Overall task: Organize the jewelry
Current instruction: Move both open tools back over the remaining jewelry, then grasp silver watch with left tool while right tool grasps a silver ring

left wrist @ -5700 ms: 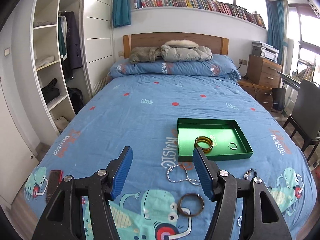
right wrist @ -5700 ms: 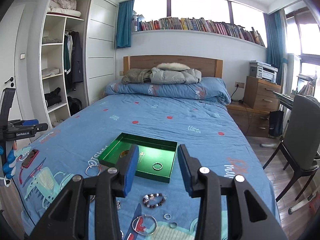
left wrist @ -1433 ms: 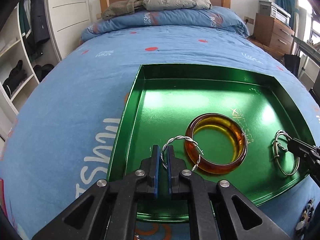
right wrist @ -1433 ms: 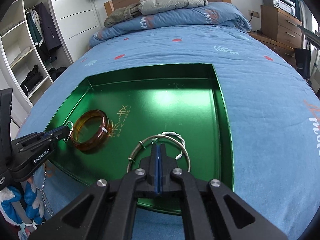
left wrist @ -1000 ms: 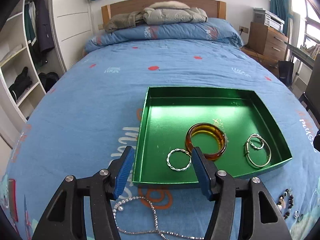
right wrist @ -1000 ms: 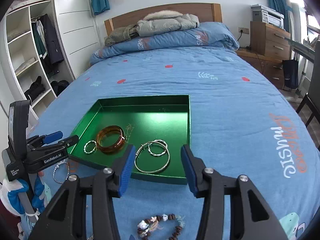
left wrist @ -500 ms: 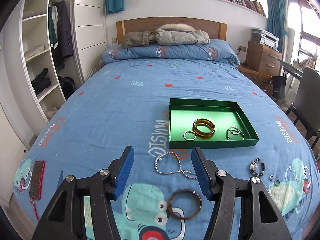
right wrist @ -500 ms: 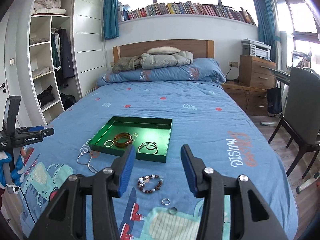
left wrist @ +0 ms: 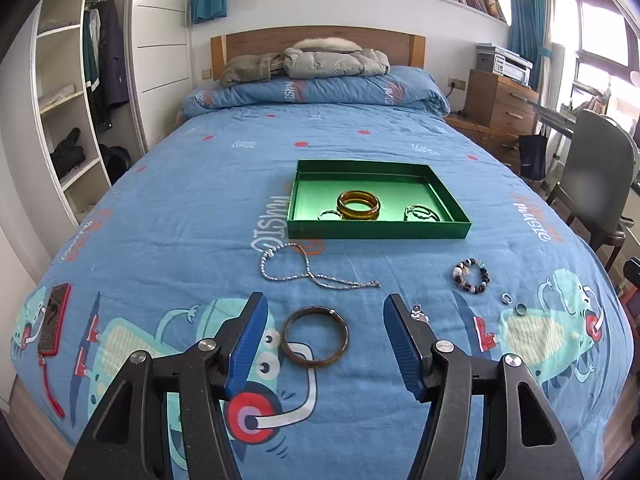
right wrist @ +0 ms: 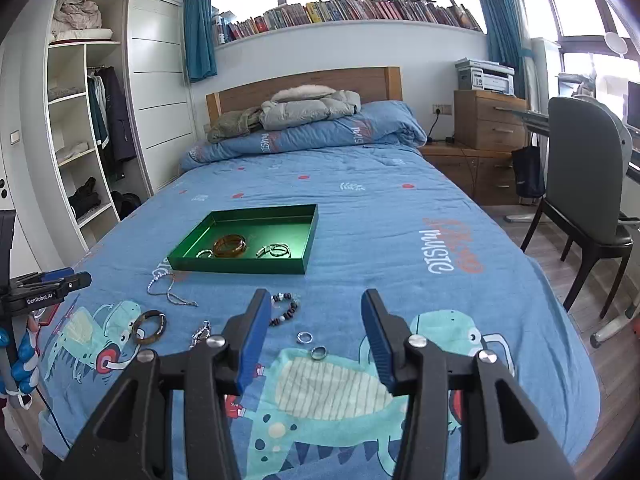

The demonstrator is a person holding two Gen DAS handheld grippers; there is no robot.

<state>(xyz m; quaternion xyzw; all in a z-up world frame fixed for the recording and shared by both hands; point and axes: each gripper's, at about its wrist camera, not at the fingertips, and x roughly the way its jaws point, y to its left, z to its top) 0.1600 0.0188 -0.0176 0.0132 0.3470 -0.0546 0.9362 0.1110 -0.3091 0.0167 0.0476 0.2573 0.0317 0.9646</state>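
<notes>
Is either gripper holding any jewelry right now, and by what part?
Nothing is held. The left gripper and right gripper are both open and empty above the bed.

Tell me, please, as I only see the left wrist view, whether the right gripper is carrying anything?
Observer: No, the right gripper has its jaws open with nothing between them.
Operator: What is the silver bit half hidden in my view?
Observer: A small silver piece, too small to identify, lying loose on the bedspread beside the dark bangle.
Operator: Which pieces are nearest the right gripper?
Observer: Two small rings, just ahead of its jaws.
</notes>
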